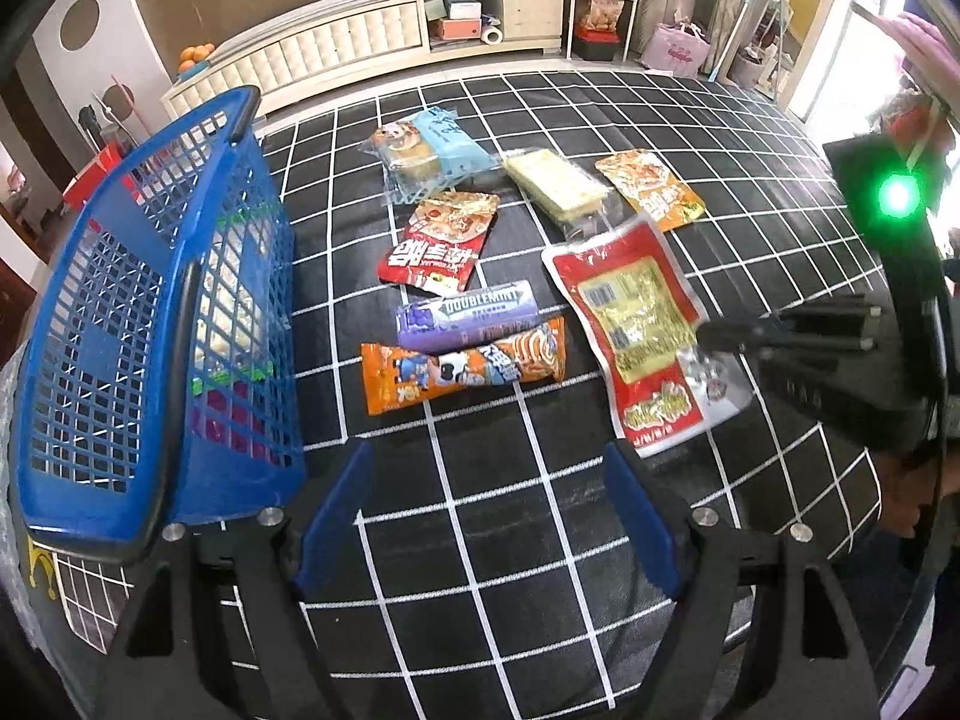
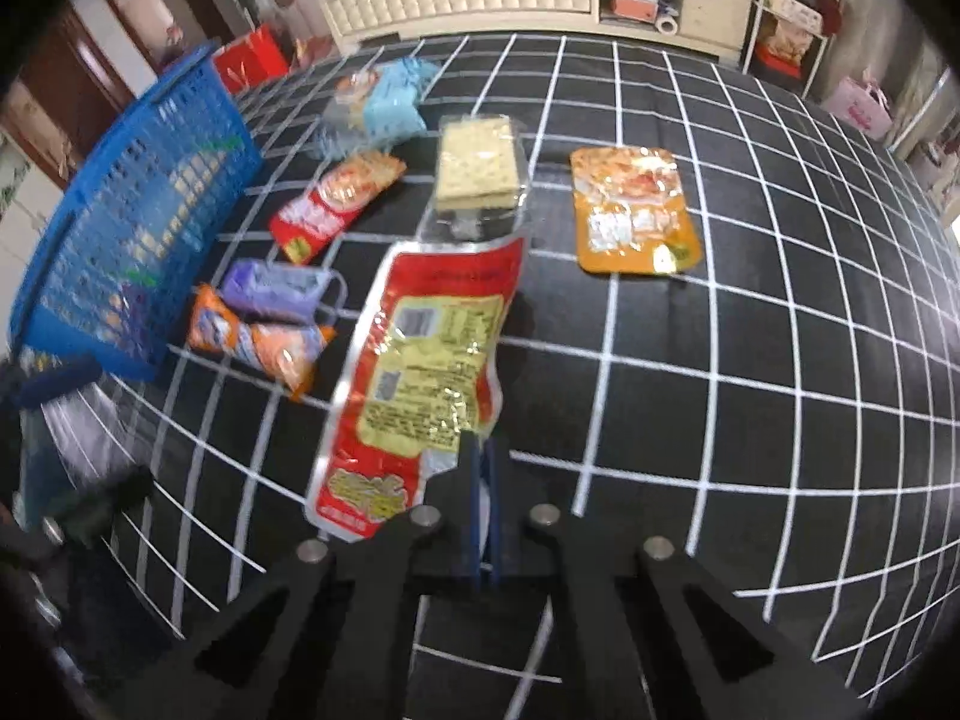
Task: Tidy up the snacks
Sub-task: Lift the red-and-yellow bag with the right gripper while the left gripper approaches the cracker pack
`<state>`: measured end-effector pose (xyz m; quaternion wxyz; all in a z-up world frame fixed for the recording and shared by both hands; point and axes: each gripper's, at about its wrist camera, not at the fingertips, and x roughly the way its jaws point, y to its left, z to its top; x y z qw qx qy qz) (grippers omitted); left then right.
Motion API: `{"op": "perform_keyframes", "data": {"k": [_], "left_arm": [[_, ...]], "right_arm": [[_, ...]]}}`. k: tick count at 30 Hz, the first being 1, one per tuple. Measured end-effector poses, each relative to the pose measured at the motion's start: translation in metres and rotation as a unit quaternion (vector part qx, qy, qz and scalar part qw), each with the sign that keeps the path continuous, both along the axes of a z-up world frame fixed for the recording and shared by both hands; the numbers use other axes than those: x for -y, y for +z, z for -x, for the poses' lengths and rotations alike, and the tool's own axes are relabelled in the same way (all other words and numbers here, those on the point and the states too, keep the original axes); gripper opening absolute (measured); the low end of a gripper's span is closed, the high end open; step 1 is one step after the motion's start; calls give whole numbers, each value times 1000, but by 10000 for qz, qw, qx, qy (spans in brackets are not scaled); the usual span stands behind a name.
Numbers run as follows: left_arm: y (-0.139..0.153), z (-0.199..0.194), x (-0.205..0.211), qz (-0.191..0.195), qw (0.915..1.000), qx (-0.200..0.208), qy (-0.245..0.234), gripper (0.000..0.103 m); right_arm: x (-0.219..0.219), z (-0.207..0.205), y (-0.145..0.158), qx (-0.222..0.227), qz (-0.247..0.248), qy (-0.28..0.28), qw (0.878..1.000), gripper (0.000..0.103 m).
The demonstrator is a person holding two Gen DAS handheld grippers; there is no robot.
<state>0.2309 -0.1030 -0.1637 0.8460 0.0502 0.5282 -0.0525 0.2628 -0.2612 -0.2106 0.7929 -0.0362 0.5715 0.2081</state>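
Note:
My right gripper (image 2: 481,450) is shut on the near edge of a red and yellow snack pouch (image 2: 420,372), which looks lifted off the cloth; the same pouch (image 1: 636,324) and right gripper (image 1: 711,336) show in the left wrist view. My left gripper (image 1: 489,480) is open and empty, low over the cloth beside the blue basket (image 1: 150,324). On the cloth lie a purple Doublemint pack (image 1: 468,315), an orange bar (image 1: 462,369), a red pouch (image 1: 441,240), a blue cake pack (image 1: 429,147), crackers (image 1: 555,183) and an orange pouch (image 1: 651,183).
The black cloth with white grid (image 1: 540,540) covers the table. The basket (image 2: 126,222) holds some snacks behind its mesh. A white cabinet (image 1: 360,42) and shelves stand behind the table's far edge.

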Motion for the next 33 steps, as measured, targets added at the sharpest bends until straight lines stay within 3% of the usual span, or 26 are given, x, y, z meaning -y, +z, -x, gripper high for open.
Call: {"op": "perform_keyframes", "data": {"k": [3, 8, 18, 24, 33], "left_arm": [[-2, -4, 1, -5, 10000, -11, 11, 77], [-6, -10, 3, -49, 10000, -46, -4, 77], [-12, -42, 10, 81, 9999, -110, 10, 77], [-11, -87, 30, 500, 9984, -203, 176, 77], [-27, -150, 65, 367, 9985, -280, 279, 77]], "right_arm": [[9, 0, -4, -126, -390, -139, 9991, 4], [24, 0, 16, 155, -729, -277, 9968, 2], [57, -3, 33, 352, -639, -546, 9958, 2], [84, -16, 23, 251, -651, -847, 9940, 2], [118, -39, 16, 175, -631, -1045, 9924, 2]]}}
